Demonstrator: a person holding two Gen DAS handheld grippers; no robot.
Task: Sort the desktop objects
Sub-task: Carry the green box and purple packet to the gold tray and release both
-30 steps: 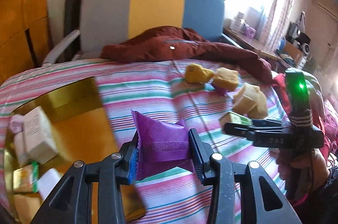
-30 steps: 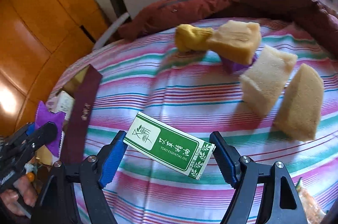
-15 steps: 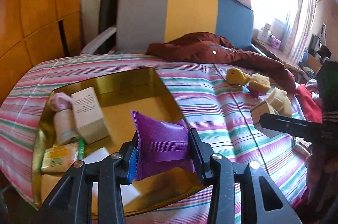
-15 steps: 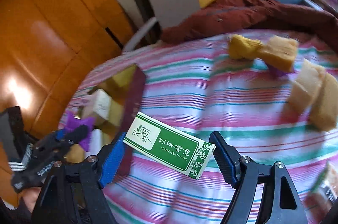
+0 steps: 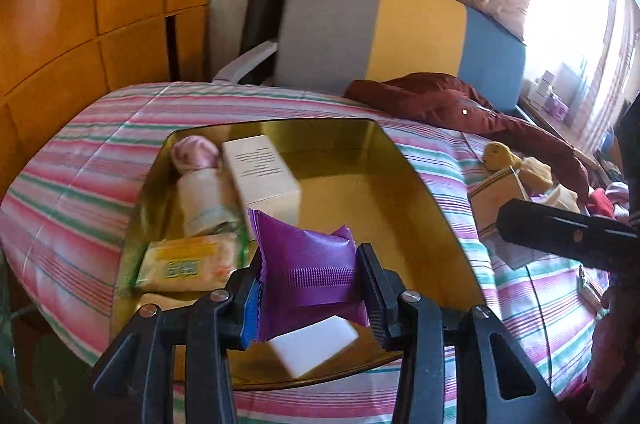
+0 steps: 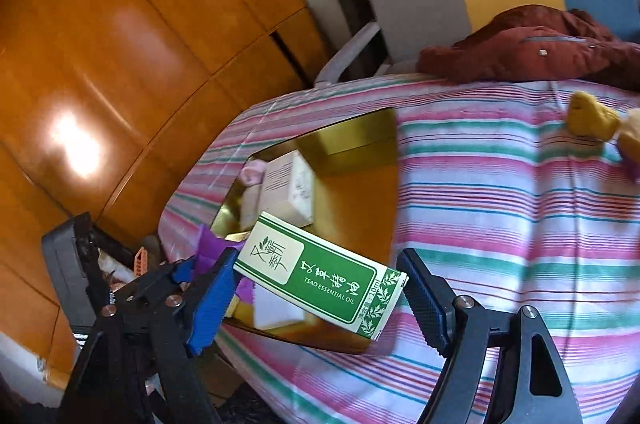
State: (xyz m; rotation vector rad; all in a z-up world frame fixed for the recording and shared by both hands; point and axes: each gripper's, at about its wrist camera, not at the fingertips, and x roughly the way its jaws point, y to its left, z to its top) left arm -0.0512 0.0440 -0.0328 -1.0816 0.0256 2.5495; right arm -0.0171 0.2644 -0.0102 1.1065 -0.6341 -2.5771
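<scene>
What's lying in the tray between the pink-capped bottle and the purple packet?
In the left wrist view, a yellow wipes pack lies between the pink-capped bottle and purple packet.

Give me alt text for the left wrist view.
The left gripper holds a purple packet over a gold tray on a striped cloth. The tray holds a white box, a bottle and a yellow packet.

Both wrist views look down, seemingly close, sharing the gold tray [image 5: 416, 179].
</scene>
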